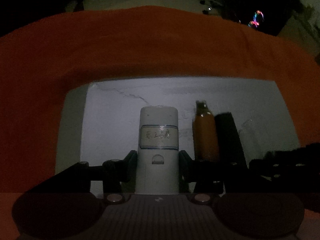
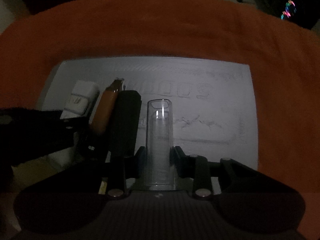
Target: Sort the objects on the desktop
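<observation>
The left gripper (image 1: 158, 160) is clamping 1 white bottle (image 1: 158, 140); the right gripper (image 2: 158, 156) is clamping 1 clear tube (image 2: 159, 140), with 1 amber bottle (image 1: 205, 132) and 1 black block (image 1: 228, 136) lying between them on 1 white tray (image 1: 112, 116)

Four small containers show in all: one white labelled bottle (image 1: 158, 150), one amber bottle (image 1: 205, 132), one black tube (image 1: 229, 138) and one clear tube (image 2: 160, 146). There are two grippers, the left gripper (image 1: 158, 165) and the right gripper (image 2: 158, 160). One white tray (image 2: 220, 84) and one orange cloth (image 1: 140, 50) lie beneath.
</observation>
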{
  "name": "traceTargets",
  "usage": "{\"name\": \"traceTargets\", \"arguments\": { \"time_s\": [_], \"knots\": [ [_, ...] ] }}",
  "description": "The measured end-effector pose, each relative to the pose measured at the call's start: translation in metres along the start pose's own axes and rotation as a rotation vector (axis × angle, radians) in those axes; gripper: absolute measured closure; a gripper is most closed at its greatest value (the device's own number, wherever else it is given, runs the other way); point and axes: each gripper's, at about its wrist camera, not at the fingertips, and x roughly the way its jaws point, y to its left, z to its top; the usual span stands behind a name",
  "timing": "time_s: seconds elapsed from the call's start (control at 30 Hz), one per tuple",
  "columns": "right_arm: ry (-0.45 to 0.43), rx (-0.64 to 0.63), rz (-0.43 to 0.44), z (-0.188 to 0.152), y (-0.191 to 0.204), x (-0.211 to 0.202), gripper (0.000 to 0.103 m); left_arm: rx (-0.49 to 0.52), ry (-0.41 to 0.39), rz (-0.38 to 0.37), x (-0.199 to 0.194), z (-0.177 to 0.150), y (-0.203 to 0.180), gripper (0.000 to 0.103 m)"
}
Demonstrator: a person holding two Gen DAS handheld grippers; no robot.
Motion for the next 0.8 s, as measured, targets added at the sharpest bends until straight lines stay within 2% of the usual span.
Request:
{"name": "traceTargets", "arguments": {
  "time_s": [0.2, 0.43, 0.57, 0.6, 0.63, 0.8],
  "knots": [
    [-0.035, 0.09, 0.044, 0.0, -0.006, -0.018, 0.07, -0.067, -0.029, -0.029, -0.025, 0.005, 0.012, 0.063],
    [-0.076, 0.136, 0.052, -0.01, 0.001, -0.038, 0.07, -0.092, -0.057, -0.047, -0.059, 0.004, 0.019, 0.064],
    [-0.099, 0.133, 0.053, -0.018, 0.011, -0.052, 0.07, -0.1, -0.076, -0.053, -0.079, 0.002, 0.02, 0.077],
    [-0.105, 0.135, 0.056, -0.02, 0.013, -0.054, 0.07, -0.099, -0.082, -0.062, -0.085, 0.002, 0.02, 0.085],
    [-0.111, 0.137, 0.059, -0.021, 0.015, -0.058, 0.07, -0.096, -0.083, -0.073, -0.09, 0.002, 0.019, 0.088],
    [-0.138, 0.144, 0.06, -0.027, 0.024, -0.071, 0.07, -0.066, -0.12, -0.061, -0.105, 0.002, 0.011, 0.089]
  ]
}}
